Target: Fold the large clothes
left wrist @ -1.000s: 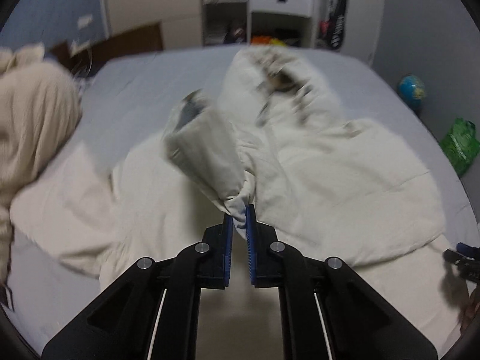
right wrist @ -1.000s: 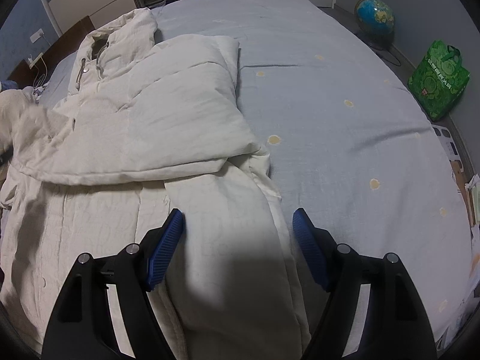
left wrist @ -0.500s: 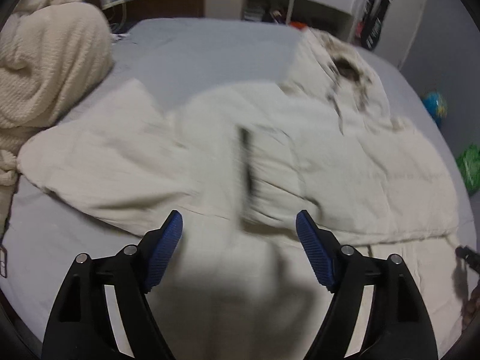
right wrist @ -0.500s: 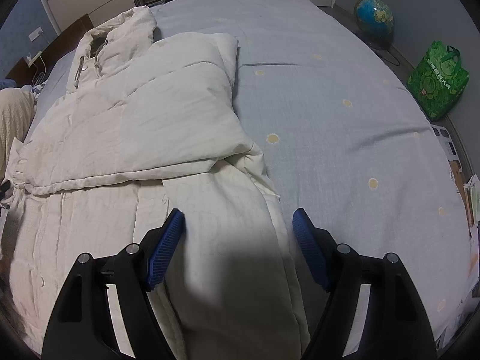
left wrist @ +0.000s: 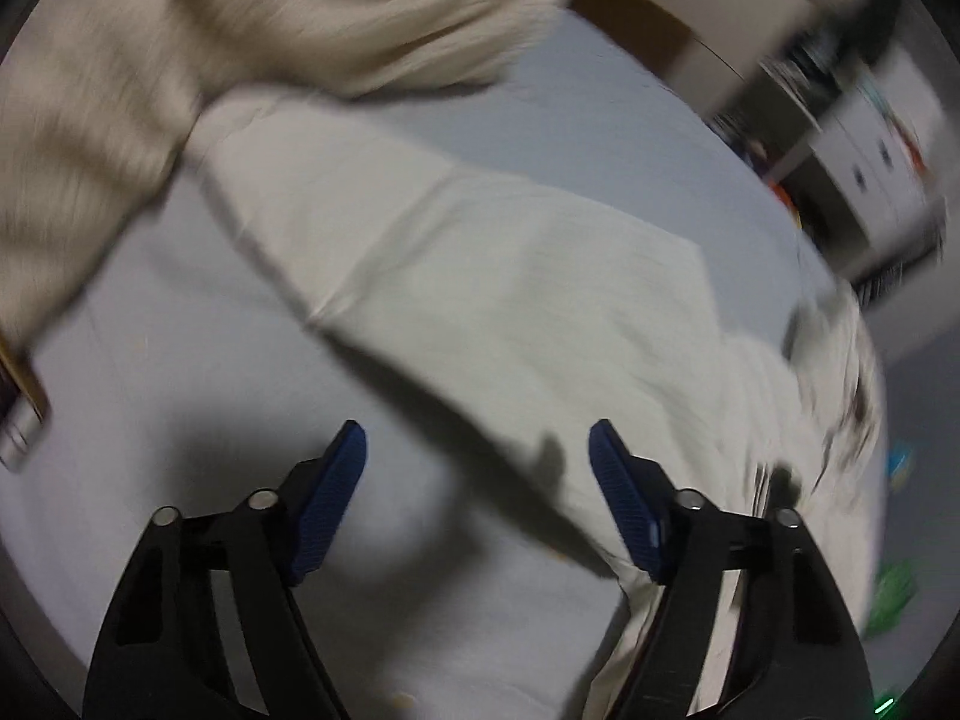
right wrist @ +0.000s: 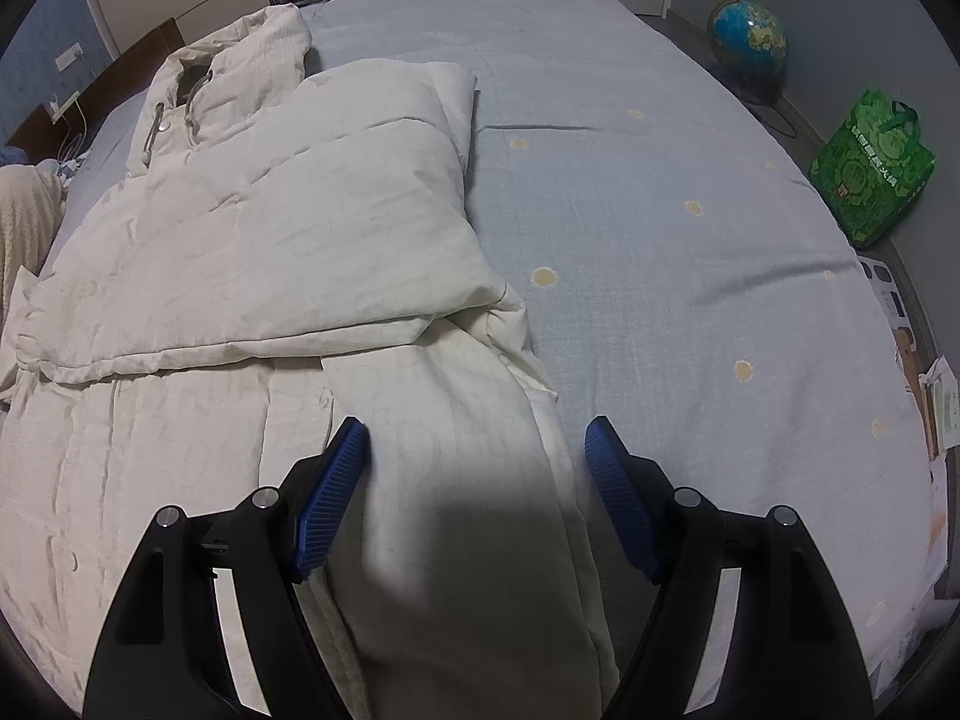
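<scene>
A cream padded hooded jacket (right wrist: 252, 252) lies flat on the grey-blue bed (right wrist: 660, 210), with one sleeve folded across its chest. My right gripper (right wrist: 477, 444) hovers open over the jacket's lower right edge, nothing between its blue pads. In the blurred left wrist view the jacket's other sleeve (left wrist: 480, 258) stretches out over the sheet. My left gripper (left wrist: 477, 450) hangs just short of that sleeve's lower edge. Its jaws are closing, with only shadowed sheet and the sleeve's edge showing between them and no cloth pinched.
A cream knit garment (left wrist: 240, 30) is heaped at the bed's left, also seen as a knit heap (right wrist: 24, 210) in the right wrist view. A globe (right wrist: 747, 36) and a green bag (right wrist: 870, 174) stand on the floor right of the bed. White drawers (left wrist: 870, 168) stand beyond the bed.
My left gripper let go of the sleeve cuff, opened wide, and swung left with a roll toward the outstretched sleeve. The freed sleeve lies across the jacket. The right gripper stayed put.
</scene>
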{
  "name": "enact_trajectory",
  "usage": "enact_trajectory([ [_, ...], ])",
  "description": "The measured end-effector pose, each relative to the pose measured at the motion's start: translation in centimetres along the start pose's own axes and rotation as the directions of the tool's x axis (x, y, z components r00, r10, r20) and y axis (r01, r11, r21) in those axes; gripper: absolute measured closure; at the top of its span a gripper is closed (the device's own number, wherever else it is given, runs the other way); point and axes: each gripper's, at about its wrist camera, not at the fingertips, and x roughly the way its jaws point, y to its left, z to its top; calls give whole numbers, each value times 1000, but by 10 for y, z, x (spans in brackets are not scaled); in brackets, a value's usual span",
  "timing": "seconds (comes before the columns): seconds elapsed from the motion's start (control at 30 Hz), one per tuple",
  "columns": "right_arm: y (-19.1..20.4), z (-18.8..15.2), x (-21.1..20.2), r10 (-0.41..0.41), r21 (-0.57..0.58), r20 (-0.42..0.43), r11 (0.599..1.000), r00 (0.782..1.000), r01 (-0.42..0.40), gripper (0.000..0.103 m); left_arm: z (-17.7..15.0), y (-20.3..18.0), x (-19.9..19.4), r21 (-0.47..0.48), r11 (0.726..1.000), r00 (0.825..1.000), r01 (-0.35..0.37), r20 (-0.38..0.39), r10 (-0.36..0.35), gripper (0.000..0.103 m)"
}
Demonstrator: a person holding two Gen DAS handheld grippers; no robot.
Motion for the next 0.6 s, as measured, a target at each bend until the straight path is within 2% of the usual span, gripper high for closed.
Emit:
enact_trajectory([
  [0.07, 1, 0, 1, -6, -6, -5, 1000, 1000, 6, 32, 0, 23, 9, -114, 989, 995, 93, -33, -97, 40],
  [0.1, 2, 0, 2, -10, -9, -8, 1000, 1000, 10, 32, 0, 35, 16, -182, 970, 985, 160, -42, -170, 40],
  [0.23, 2, 1, 3, -19, -16, -14, 1000, 1000, 18, 32, 5, 56, 38, -310, 913, 955, 266, -41, -292, 40],
  [0.37, 4, 2, 5, -30, -25, -19, 999, 999, 30, 32, 16, 59, 54, -351, 890, 947, 291, -25, -320, 41],
  [0.53, 7, 2, 8, -48, -36, -28, 998, 998, 47, 32, 37, 66, 63, -357, 891, 953, 282, -5, -304, 55],
  [0.6, 8, 2, 9, -53, -40, -32, 998, 998, 52, 32, 43, 65, 61, -324, 909, 961, 262, -2, -278, 79],
])
